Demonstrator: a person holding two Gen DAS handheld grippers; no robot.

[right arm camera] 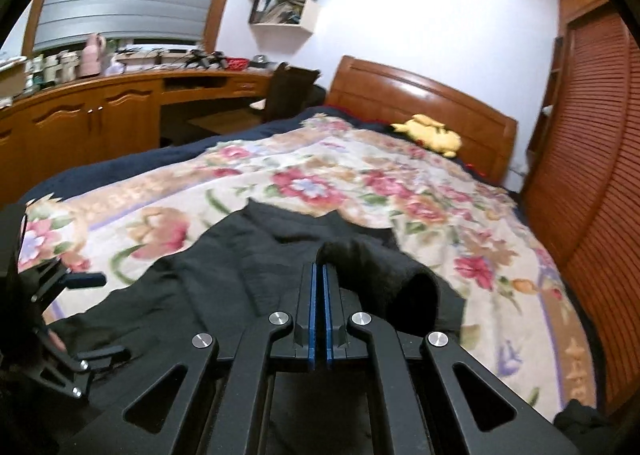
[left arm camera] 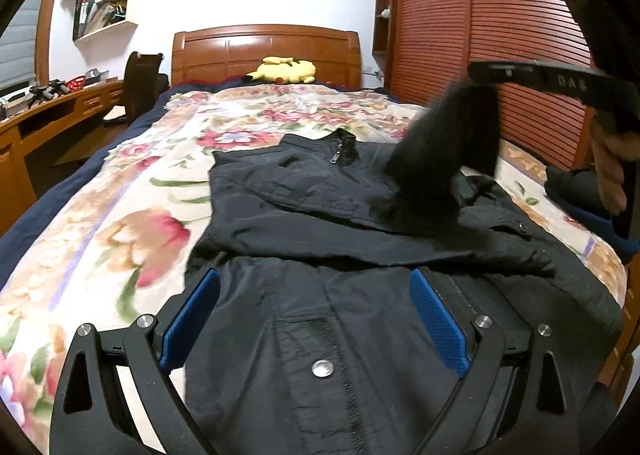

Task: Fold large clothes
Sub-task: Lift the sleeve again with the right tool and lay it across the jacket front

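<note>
1. A black jacket [left arm camera: 320, 223] lies spread on my bed, over a floral blanket [left arm camera: 120, 215], near the foot end and toward the wardrobe side.
2. My right tool [right arm camera: 320, 271] is clenched on the jacket's sleeve cuff [right arm camera: 384, 271]; the blue pads are pressed together with dark fabric pinched at their tips. In the left wrist view the lifted sleeve hangs blurred over the jacket's right shoulder.
3. My left tool [left arm camera: 316, 319] is released, its blue pads wide apart above the jacket's lower front, gripping nothing.
4. The jacket's long axis runs along the bed: its collar [left arm camera: 340, 147] and zip pull point at the headboard [left arm camera: 266, 51], and the hem lies nearest me.
5. Risk, in my judgement: the pinch holds only the cuff's edge, so slick fabric could slip free mid-fold.
6. With nothing pinning the body down, dragging the sleeve across could skew the whole jacket or bunch the shoulder.
</note>
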